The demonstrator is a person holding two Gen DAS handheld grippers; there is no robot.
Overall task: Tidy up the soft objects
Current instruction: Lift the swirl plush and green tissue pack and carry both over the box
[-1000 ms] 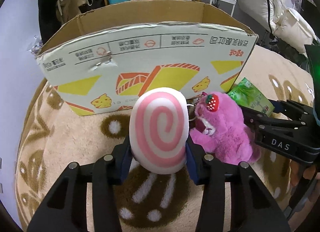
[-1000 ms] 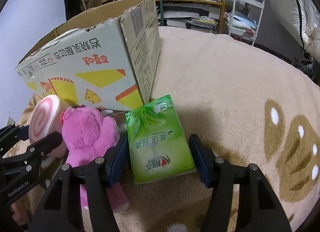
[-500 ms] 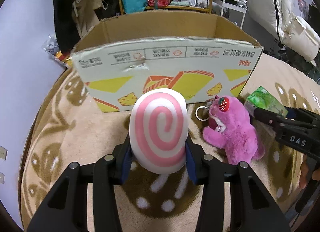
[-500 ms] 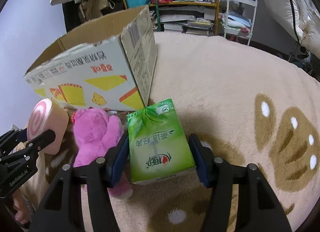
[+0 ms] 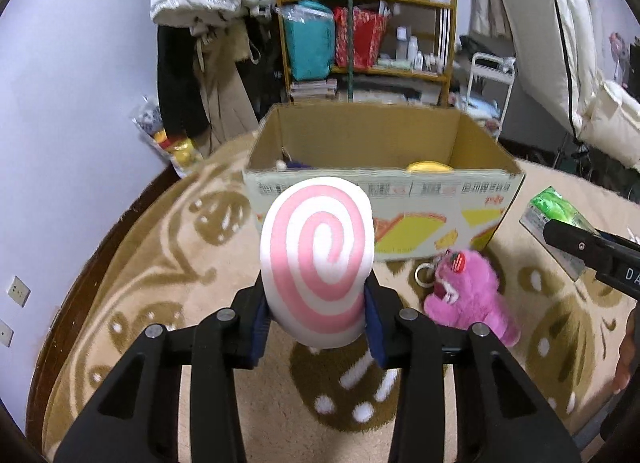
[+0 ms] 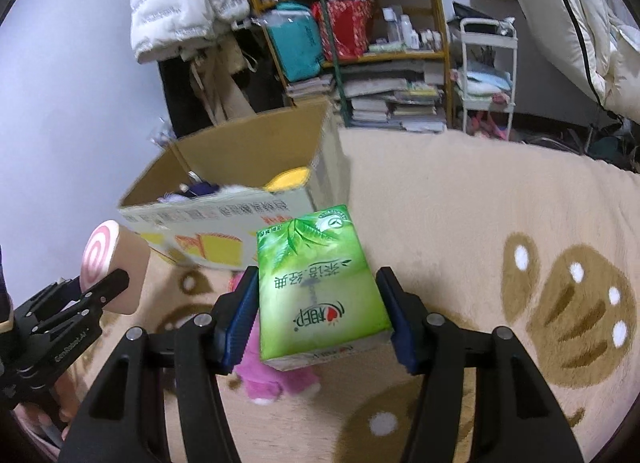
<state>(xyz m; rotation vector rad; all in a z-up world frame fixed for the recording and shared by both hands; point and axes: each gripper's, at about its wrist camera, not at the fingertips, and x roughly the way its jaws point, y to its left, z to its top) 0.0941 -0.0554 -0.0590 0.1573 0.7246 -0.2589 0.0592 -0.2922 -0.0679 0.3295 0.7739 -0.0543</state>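
Observation:
My left gripper point(image 5: 316, 303) grips a pink-and-white swirl plush roll point(image 5: 318, 263) above the rug; its jaws are closing further on the soft roll. My right gripper point(image 6: 317, 299) is shut on a green tissue pack point(image 6: 320, 283), also held in the air. An open cardboard box point(image 5: 384, 199) stands just beyond both, with a yellow soft thing point(image 5: 428, 166) and a purple one inside. A pink plush bear point(image 5: 468, 295) lies on the rug before the box, between the grippers. The right wrist view shows the left gripper point(image 6: 104, 287) with the roll point(image 6: 112, 263) at lower left.
A beige rug point(image 6: 460, 223) with brown paw prints covers the floor. A key ring point(image 5: 422, 275) lies beside the bear. Behind the box stand a cluttered wooden shelf point(image 5: 360, 43), hanging coats point(image 5: 200, 63) and a white trolley point(image 6: 486, 75). Wall at left.
Both grippers have risen with their loads, so the box's inside has come into view. The roll looks more squeezed. The bear stays on the rug.

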